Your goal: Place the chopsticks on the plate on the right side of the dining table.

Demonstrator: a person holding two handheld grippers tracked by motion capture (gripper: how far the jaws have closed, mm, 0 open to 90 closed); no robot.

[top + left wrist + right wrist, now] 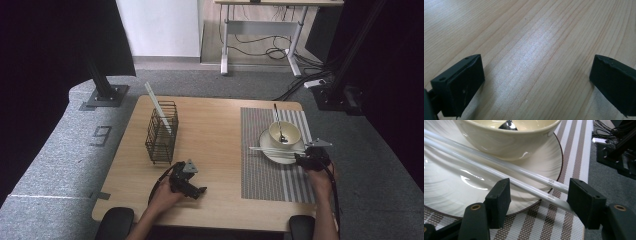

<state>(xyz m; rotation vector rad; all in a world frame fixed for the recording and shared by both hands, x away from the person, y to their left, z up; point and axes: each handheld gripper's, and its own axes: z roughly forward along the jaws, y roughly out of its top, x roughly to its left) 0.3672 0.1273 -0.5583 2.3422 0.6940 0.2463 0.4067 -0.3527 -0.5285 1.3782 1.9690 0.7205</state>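
Straddling the chopsticks point(534, 183) w/ jaws apart, pads not pressing, the right gripper point(537, 200) sits at the plate point(454, 192) rim. Sticks probably light, stiff, slick; grip near overhanging ends. Left gripper point(536, 77) wide, empty.

two white chopsticks point(499, 168) lie side by side across the plate point(446, 195) rim, beside the bowl point(506, 140)

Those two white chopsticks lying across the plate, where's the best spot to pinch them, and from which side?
Probably at the ends that overhang the plate's rim, over the striped placemat. There the chopsticks lie side by side with clear space beneath. Come from the right, as the right gripper does, its open jaws straddling both, away from the bowl.
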